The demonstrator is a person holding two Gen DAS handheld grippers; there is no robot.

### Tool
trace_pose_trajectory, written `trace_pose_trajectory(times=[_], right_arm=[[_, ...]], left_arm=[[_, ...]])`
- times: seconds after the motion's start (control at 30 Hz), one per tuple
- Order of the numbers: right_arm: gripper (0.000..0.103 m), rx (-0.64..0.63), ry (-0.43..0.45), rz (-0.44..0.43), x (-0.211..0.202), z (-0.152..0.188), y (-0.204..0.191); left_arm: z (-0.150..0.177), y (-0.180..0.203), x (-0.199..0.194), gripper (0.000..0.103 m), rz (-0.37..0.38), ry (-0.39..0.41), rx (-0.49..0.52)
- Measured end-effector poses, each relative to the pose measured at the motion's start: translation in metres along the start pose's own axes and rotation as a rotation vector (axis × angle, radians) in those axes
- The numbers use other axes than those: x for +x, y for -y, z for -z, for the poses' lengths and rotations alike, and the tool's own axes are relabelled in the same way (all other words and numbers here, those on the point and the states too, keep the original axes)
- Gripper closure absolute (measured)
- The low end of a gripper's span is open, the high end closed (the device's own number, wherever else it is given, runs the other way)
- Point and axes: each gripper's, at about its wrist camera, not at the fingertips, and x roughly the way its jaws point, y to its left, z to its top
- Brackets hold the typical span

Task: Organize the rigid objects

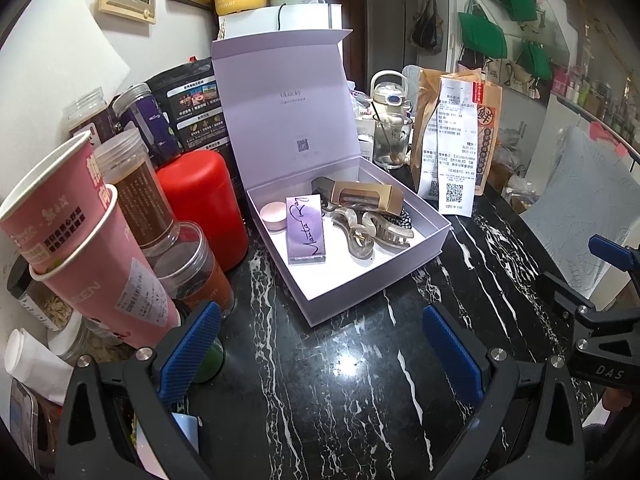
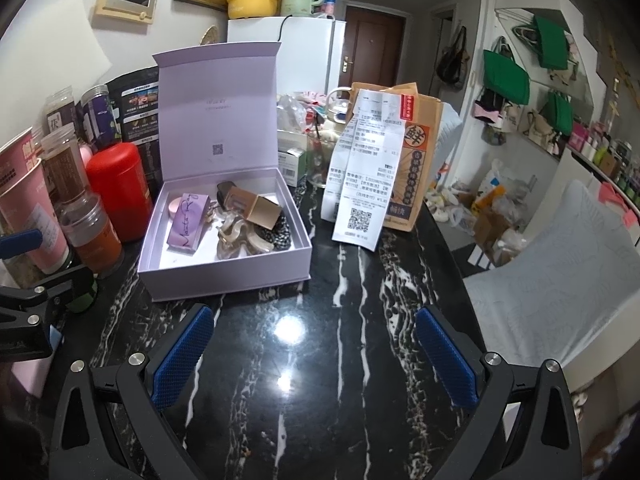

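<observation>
On a black marble counter point(image 2: 320, 380) crowded with jars and paper cups, we hold both tongs released and empty over bare stone, a lavender gift box point(image 2: 224, 272) standing open ahead of us. Our left tongs point(image 1: 320, 356) and our right tongs point(image 2: 316, 360) each show blue pads spread wide with nothing between them. Inside the box lie the things already gathered: a purple carton point(image 1: 306, 226) with script lettering, a small pink round tin point(image 1: 274, 216) touching its far end, a translucent hair claw point(image 1: 370, 232) beside it, and a gold carton point(image 1: 366, 196) resting toward the back wall. The lid point(image 1: 284, 96) stands upright behind them. From the left tongs the box lies straight ahead and near; from the right tongs it sits ahead and off to the left, so we judge the left hand the better placed to reach in. The purple carton's long axis runs roughly away from us, toward the lid. A red canister point(image 1: 204, 204) stands just beside the box's left wall, and a paper bag point(image 2: 404, 160) with receipts stands to its right. With no loose item visible on the bare stone, we judge closing the lid a likely next step.
</observation>
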Motion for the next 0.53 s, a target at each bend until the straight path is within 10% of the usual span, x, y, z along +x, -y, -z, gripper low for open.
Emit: trace_pose_trajectory(times=[0.53], right_arm=[[0.0, -0.004, -0.007, 0.016, 0.0022, 0.0019, 0.0016]], left_arm=[[0.0032, -0.001, 0.0087, 0.0, 0.028, -0.019, -0.014]])
